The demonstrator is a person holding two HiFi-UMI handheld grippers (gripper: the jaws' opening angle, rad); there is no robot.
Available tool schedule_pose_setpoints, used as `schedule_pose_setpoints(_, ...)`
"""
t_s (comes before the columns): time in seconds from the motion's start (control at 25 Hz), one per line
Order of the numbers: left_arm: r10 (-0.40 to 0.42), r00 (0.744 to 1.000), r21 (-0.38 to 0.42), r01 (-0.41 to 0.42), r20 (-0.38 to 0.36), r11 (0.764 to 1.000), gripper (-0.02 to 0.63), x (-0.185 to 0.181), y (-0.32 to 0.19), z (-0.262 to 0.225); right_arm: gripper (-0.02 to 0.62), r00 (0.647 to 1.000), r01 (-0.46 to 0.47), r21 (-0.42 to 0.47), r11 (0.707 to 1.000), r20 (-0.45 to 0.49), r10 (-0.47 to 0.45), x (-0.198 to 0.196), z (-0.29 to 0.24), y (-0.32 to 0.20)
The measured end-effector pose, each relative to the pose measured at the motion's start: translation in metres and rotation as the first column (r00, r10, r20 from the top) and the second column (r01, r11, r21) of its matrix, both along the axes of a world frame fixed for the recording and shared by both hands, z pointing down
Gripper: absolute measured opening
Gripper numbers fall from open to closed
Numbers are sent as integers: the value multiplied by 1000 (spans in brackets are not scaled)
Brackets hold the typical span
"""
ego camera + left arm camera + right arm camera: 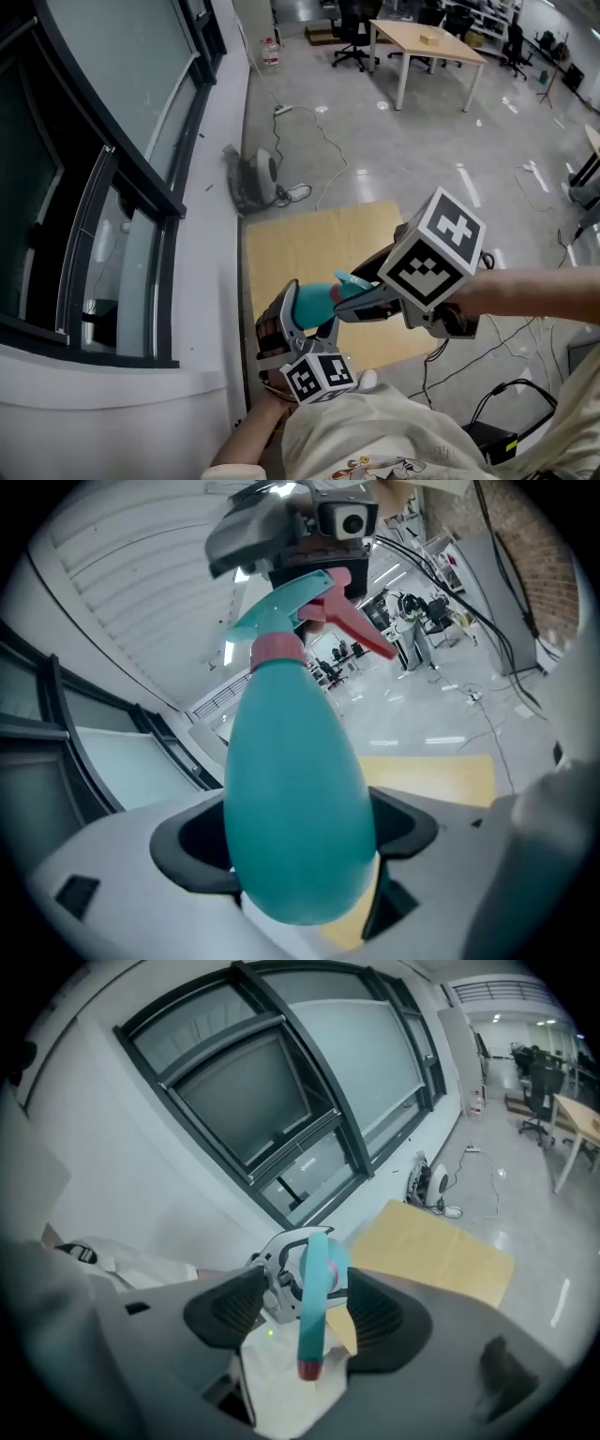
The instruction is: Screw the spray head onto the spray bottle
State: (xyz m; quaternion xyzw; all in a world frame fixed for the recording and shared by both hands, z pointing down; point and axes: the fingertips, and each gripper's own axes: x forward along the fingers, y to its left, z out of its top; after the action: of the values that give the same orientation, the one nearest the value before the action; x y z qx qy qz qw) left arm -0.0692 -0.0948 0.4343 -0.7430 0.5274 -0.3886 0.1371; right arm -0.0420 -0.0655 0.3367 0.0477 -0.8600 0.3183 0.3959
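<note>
Two grippers, one spray bottle and one spray head make up the count, with a single yellowish board (319, 272) lying on the floor below them. Left gripper (302, 317) is clenched on the spray bottle (314, 300): in the left gripper view its two dark pads (202, 850) press against either side of the bottle's wide lower body (295, 799). Right gripper (354, 302) stands released, coming in from the right in the head view; in the right gripper view its jaws are spread, with the spray head (314, 1307) between them and a gap on each side.

Both things are held in the air over the board, just in front of the person's chest. The bottle is teal, smooth and egg-shaped, narrowing towards its neck. A pink collar (277, 649) rings that neck, and the spray head (291, 607) sits on top of it: teal on its upper shell, with a pink trigger (361, 630) slanting out from under it and a pink tip at the nozzle (309, 1369). How far the collar is threaded on cannot be told.
</note>
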Motion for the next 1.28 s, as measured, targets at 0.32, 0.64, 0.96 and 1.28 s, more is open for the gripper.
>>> schedule_pose_setpoints(0.32, 388, 869, -172, -452, -306, 875, 431, 23, 28, 15, 268, 991, 41, 99, 994, 120, -53, 15, -50, -5)
schedule_pose_setpoints(0.64, 587, 583, -195, -783, -562, 591, 431, 40, 80, -19, 267, 872, 431, 445, 785, 18, -490, 20, -67, 22)
schedule_pose_setpoints(0.96, 692, 371, -274, -928, -619, 252, 431, 58, 137, -46, 267, 445, 752, 649, 116, -370, -816, 23, -55, 85)
schedule_pose_setpoints(1.28, 753, 312, -342, -932, -579, 124, 431, 68, 152, -43, 160, 275, 804, 594, -41, -432, -859, 25, -33, 114)
